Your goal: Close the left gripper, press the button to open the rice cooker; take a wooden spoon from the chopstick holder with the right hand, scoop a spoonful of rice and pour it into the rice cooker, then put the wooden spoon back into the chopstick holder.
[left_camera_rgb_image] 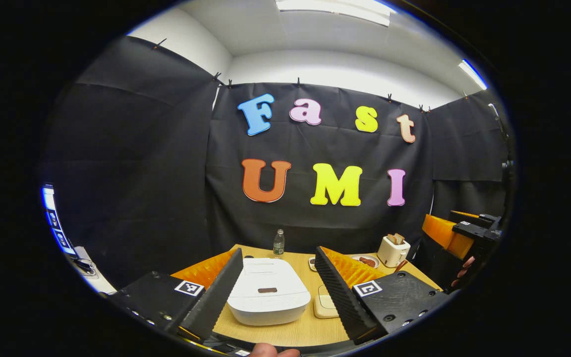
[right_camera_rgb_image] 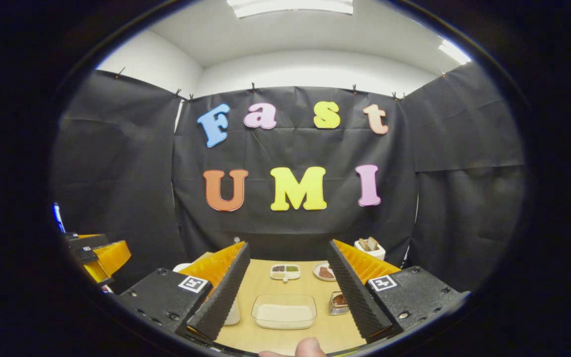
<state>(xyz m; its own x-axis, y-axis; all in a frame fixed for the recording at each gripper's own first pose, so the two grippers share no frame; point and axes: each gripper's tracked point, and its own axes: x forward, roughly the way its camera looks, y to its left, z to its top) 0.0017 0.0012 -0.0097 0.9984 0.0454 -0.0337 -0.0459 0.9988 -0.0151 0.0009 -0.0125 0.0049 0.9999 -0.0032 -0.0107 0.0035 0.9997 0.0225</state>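
A white rice cooker (left_camera_rgb_image: 268, 292) with its lid down sits on the wooden table (left_camera_rgb_image: 290, 332), and a small brown button (left_camera_rgb_image: 267, 290) shows on its front top. My left gripper (left_camera_rgb_image: 279, 250) hangs open above and in front of it, with the cooker seen between the fingers. My right gripper (right_camera_rgb_image: 289, 244) is also open and holds nothing; below it stands a clear container of rice (right_camera_rgb_image: 284, 311). A white holder (right_camera_rgb_image: 370, 246) with wooden pieces sticking out stands at the far right of the table (right_camera_rgb_image: 265, 337); the same holder (left_camera_rgb_image: 393, 249) appears in the left gripper view.
A water bottle (left_camera_rgb_image: 279, 243) stands behind the cooker. A cream square block (left_camera_rgb_image: 325, 303) lies to the cooker's right. A divided dish (right_camera_rgb_image: 285, 270), a plate (right_camera_rgb_image: 324, 271) and a small stacked dish (right_camera_rgb_image: 339, 301) lie beyond the rice. A hand (left_camera_rgb_image: 464, 272) holds the other gripper at far right.
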